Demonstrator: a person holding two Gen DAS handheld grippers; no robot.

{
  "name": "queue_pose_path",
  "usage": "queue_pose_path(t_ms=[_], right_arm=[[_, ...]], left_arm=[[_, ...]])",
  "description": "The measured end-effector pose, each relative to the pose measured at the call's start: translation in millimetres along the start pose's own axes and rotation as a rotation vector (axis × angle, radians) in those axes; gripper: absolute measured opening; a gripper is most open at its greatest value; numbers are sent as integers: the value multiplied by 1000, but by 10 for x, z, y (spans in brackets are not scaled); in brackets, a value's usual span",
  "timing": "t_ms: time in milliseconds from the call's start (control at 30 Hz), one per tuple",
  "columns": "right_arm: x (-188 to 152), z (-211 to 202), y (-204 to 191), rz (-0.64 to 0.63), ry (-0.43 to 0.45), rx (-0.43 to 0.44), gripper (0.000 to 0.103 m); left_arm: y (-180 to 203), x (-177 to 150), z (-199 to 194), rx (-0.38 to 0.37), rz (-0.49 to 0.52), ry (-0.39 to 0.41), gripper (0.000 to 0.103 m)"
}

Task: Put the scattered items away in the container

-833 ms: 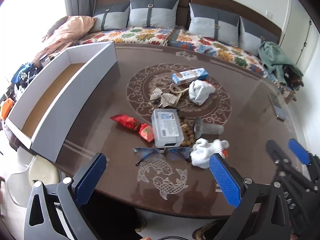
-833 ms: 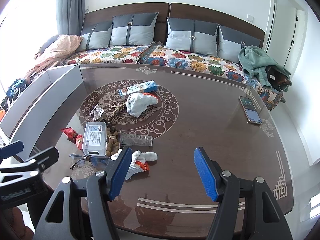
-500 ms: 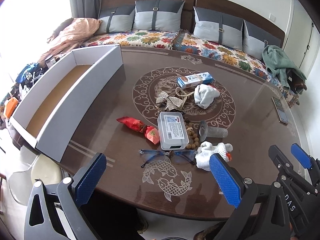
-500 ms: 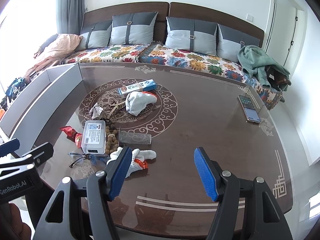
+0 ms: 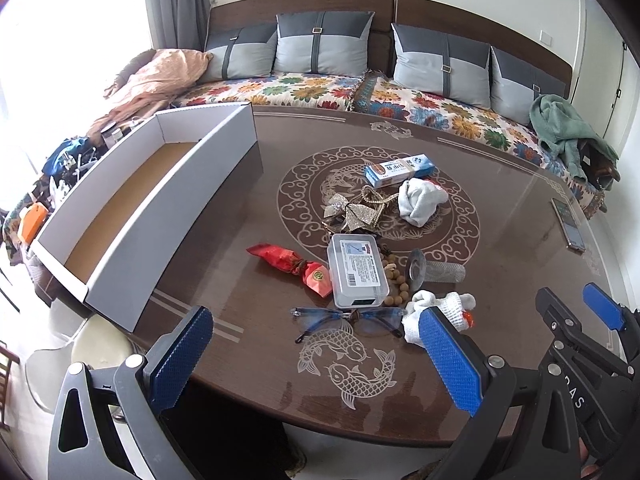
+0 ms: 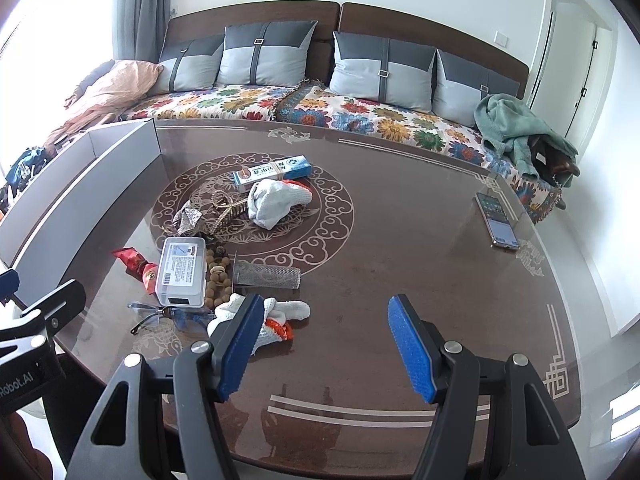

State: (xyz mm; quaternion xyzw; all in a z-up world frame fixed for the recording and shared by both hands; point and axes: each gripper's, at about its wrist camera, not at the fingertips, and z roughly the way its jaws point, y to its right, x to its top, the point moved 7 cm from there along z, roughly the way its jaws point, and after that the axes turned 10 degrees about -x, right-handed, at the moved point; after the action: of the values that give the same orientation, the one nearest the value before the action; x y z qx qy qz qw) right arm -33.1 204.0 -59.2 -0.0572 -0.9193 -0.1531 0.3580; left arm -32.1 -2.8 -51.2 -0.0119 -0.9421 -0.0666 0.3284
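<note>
We hold the left gripper and the right gripper above the near edge of the table, both spread wide, nothing between the pads. The white box sits along the table's left edge, open, brown floor bare. Clutter sits mid-table: clear plastic case, red pouch touching its left side, wooden beads on its right, mesh tube past those. Blue glasses lie nearest us, white glove beside them, partly hidden by the right gripper's left finger. Farther back: toothpaste box, crumpled white glove, glittery bow. Phone far right, well apart. Sofa behind.
</note>
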Motion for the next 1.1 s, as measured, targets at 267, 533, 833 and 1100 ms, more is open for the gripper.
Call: queue_pose_path(t_ms=[267, 533, 833, 1100], right_arm=[[17, 8, 12, 4, 4, -4, 66], [9, 9, 29, 14, 1, -1, 66], [12, 2, 11, 14, 2, -5, 66], [8, 14, 11, 17, 0, -4, 66]], left_arm=[[39, -12, 32, -4, 14, -5, 103], [55, -28, 67, -6, 17, -9, 103], [56, -34, 72, -2, 26, 1, 103], [65, -73, 73, 11, 34, 10, 103]])
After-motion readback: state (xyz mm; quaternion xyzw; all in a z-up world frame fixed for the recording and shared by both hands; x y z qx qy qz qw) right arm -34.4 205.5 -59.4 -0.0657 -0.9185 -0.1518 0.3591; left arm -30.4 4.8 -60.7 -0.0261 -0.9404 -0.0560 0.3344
